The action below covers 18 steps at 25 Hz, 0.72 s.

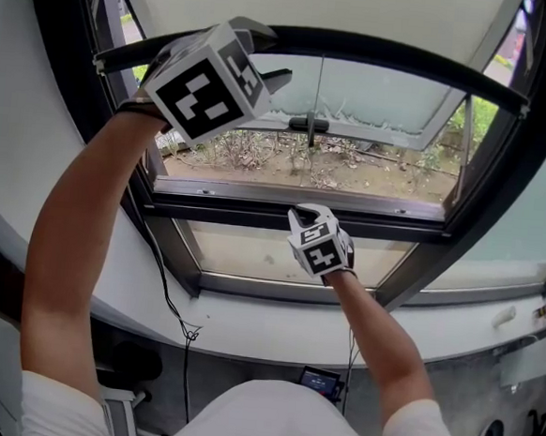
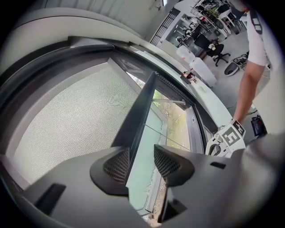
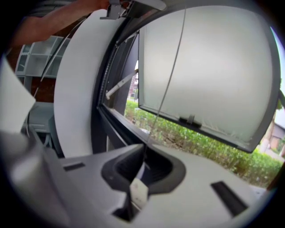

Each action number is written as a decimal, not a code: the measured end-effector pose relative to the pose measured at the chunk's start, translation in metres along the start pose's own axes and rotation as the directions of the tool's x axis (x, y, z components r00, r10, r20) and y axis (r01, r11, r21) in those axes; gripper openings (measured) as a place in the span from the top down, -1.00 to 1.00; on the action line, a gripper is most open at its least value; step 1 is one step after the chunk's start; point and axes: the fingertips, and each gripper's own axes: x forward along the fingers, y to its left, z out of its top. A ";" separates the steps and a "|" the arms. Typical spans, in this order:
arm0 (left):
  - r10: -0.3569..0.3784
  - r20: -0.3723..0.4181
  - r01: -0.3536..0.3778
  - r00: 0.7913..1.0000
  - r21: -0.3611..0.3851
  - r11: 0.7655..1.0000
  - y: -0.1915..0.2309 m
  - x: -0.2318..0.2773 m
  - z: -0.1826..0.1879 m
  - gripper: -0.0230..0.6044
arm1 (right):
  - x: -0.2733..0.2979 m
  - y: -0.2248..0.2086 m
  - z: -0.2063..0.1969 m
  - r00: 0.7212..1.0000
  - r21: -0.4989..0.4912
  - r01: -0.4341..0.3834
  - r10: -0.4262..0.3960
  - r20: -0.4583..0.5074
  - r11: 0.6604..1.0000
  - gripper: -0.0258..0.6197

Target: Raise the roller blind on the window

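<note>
The pale roller blind point(image 1: 318, 4) covers the top of the window, and its dark bottom bar point(image 1: 398, 58) runs across the glass. My left gripper point(image 1: 271, 57) is raised to the bar's left end. In the left gripper view the bar point(image 2: 140, 111) passes between the jaws of that gripper point(image 2: 141, 164), close by the left pad, with a gap to the right pad, so it stands open. Lower down, in front of the window frame, my right gripper point(image 1: 304, 210) is shut on the thin pull cord point(image 3: 167, 80). The cord's white tag point(image 3: 139, 192) hangs just below the right gripper point(image 3: 143, 167).
A dark window handle point(image 1: 309, 124) sits mid-pane behind the cord. The white sill point(image 1: 246, 323) curves below, with a black cable point(image 1: 168, 293) hanging down its left part. A small device point(image 1: 321, 381) lies on the floor. Desks and chairs point(image 2: 205, 26) fill the room behind.
</note>
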 end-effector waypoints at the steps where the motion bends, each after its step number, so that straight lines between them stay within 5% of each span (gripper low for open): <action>1: 0.001 0.000 -0.001 1.000 0.001 1.000 0.001 0.000 0.000 0.34 | 0.001 0.000 -0.001 1.000 0.009 -0.002 0.002 0.000 1.000 0.83; 7: 0.013 0.005 -0.013 1.000 0.004 1.000 0.010 0.000 0.003 0.34 | -0.003 0.003 0.007 0.999 0.000 -0.022 0.022 0.025 1.000 0.83; 18: 0.036 0.009 -0.036 0.999 0.027 0.999 0.022 -0.002 0.009 0.34 | -0.024 0.000 0.011 1.000 -0.200 0.029 -0.030 0.000 0.979 0.85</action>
